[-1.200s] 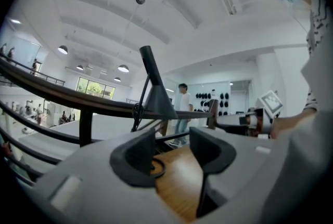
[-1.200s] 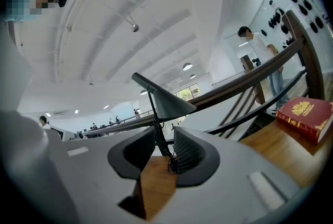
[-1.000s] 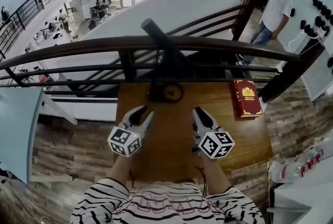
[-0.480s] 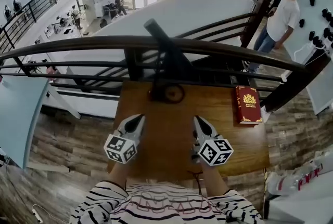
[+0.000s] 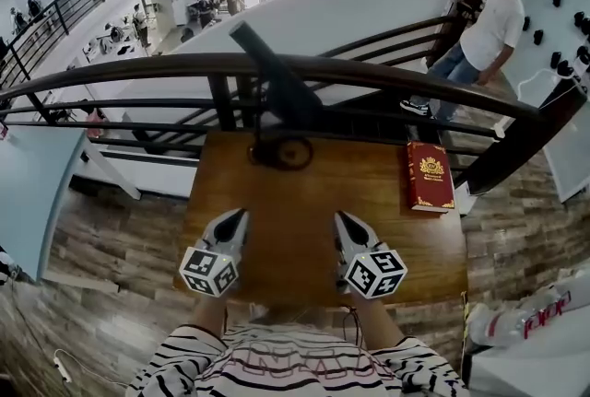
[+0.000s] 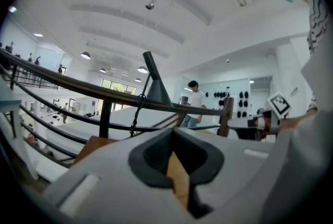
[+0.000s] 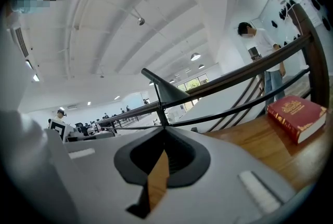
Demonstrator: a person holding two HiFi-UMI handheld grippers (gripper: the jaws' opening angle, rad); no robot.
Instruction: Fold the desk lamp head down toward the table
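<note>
A black desk lamp stands at the far edge of the wooden desk. Its round base rests on the wood and its cone head slants up and to the left, above the railing. My left gripper and right gripper hover side by side over the near half of the desk, well short of the lamp. Both are shut with nothing between the fingers. The lamp head rises beyond the shut left gripper. The right gripper view has the lamp head above the shut right gripper.
A dark railing runs along the desk's far edge, right behind the lamp. A red book lies at the desk's right side. A person stands beyond the railing at the back right. Wood floor lies on both sides of the desk.
Both grippers have drawn back from the lamp toward the desk's near edge and sunk slightly. Their jaws, a little apart a second ago, have closed on nothing.
</note>
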